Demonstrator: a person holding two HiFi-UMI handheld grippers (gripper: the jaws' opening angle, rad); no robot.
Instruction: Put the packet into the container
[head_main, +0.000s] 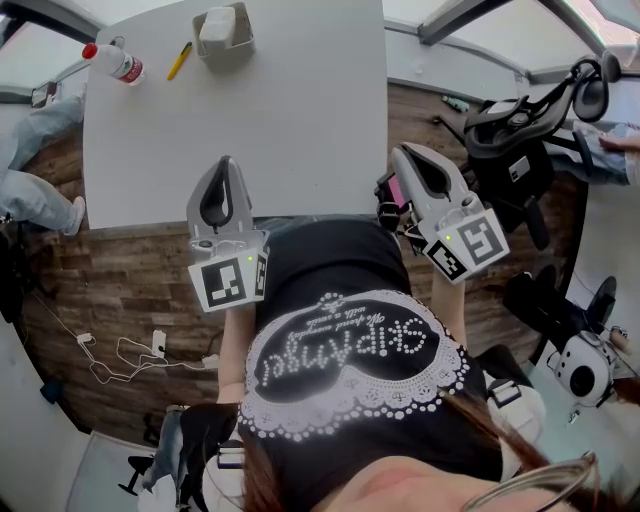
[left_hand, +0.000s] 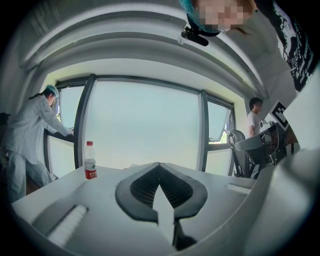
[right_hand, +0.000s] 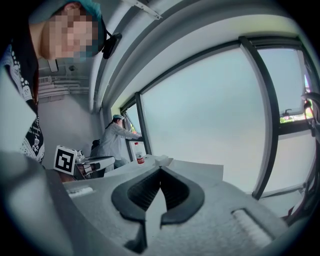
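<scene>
The container (head_main: 228, 56), a grey open box, stands at the far end of the surface (head_main: 300, 120). The white packet (head_main: 217, 24) sits inside it and rises a little above the rim. I see nothing else in the box.

To its left are a yellow pen (head_main: 179, 60) and, further left, a bottle (head_main: 113, 62) with a red cap and a red label. The left gripper view shows the bottle upright, but its print is too small for me to read.

My left claw (head_main: 224, 162) is clenched on nothing, tips together, at the near edge of the surface. My right claw (head_main: 402, 152) is clenched and empty too, beside the near right corner. Both are well apart from the container.

The shirt (head_main: 350, 350) below me carries studded script that I cannot read for certain.
</scene>
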